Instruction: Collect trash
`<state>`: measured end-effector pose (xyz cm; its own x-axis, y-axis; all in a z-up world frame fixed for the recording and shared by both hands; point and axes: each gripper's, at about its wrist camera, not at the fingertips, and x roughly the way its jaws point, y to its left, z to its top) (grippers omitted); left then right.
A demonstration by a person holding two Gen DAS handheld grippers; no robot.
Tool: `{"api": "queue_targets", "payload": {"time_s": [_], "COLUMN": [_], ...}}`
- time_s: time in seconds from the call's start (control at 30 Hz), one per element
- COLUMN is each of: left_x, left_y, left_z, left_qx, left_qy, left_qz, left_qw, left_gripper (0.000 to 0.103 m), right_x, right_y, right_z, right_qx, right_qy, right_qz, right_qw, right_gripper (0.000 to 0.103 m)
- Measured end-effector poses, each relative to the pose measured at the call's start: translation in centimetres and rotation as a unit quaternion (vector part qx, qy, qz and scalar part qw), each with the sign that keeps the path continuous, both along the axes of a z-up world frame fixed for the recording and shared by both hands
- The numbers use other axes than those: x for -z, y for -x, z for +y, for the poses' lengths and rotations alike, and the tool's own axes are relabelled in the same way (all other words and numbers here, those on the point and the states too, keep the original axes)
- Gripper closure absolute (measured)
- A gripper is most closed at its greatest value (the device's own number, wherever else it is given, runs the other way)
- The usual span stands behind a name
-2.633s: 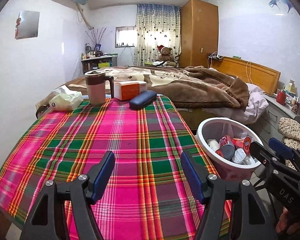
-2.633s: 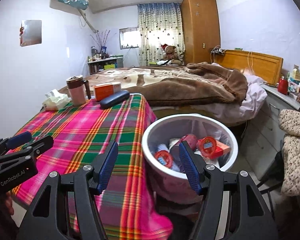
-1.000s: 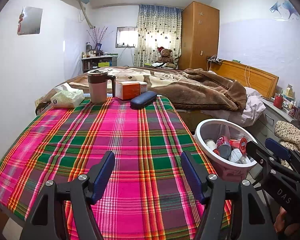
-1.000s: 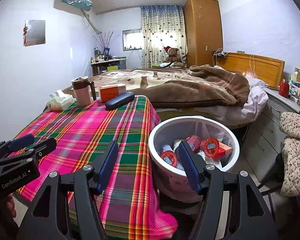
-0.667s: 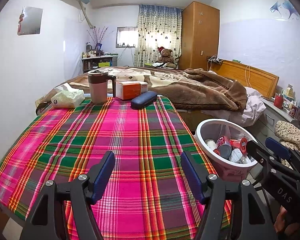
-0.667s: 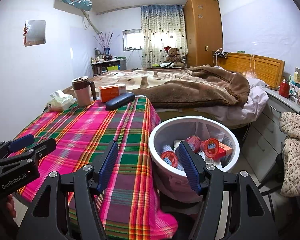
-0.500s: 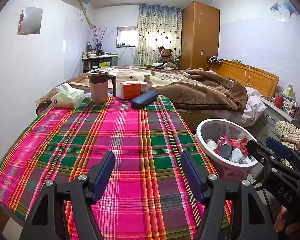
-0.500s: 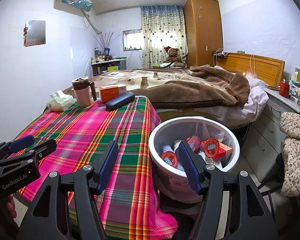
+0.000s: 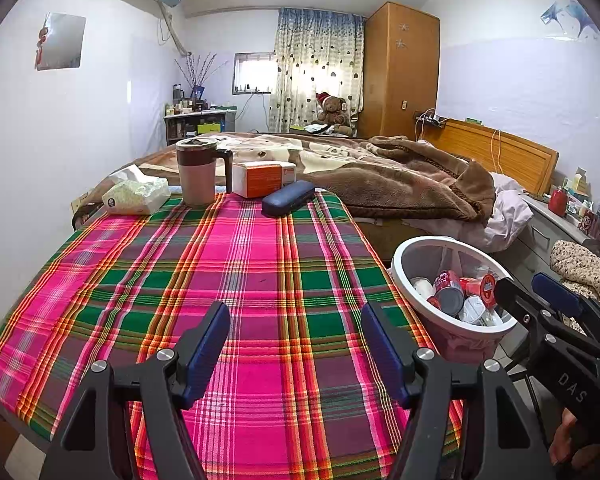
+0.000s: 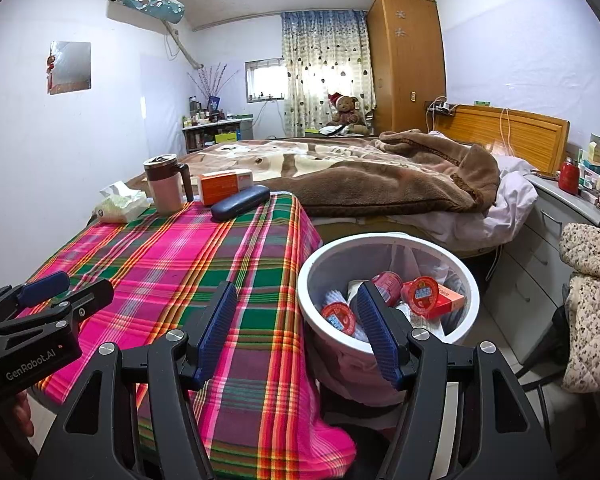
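Both views match the frame a second earlier; nothing has shifted. Left tongs (image 9: 296, 344) and right tongs (image 10: 298, 330) hang released, empty. The round white plastic bin (image 10: 466, 276), beside the plaid-clothed surface (image 9: 240, 280), holds the trash: red-lidded cups (image 10: 420, 294) and cans (image 9: 446, 290).

The right gripper (image 10: 296, 330) stood with its jaws apart and nothing between them, above the gap between the plaid-covered counter (image 10: 172, 264) and a white trash bin (image 10: 466, 276). The bin held red-lidded cups and cans. At the counter's far end sat a mug (image 10: 165, 188), an orange box (image 10: 224, 186), a dark blue case (image 10: 240, 202) and a tissue pack (image 10: 120, 204). The left gripper (image 10: 66, 290) showed at the left edge, over the cloth. A bed (image 10: 360, 176) with a brown blanket lay behind.
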<state>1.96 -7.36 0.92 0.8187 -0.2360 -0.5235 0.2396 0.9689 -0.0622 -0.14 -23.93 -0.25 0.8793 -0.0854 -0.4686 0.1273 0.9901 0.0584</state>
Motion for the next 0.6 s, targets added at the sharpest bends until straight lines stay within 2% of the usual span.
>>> {"api": "queue_targets", "payload": {"time_s": [0.6], "left_x": [0.07], "left_y": [0.0], "left_z": [0.17], "left_qx": [0.0], "left_qy": [0.004], "left_qz": [-0.002], "left_qw": [1.0], "left_gripper": [0.035], "right_x": [0.05], "right_y": [0.03], "right_z": [0.03], "right_qx": [0.0], "right_qy": [0.0], "right_qz": [0.0], "right_qw": [1.0], "right_gripper": [0.039]}}
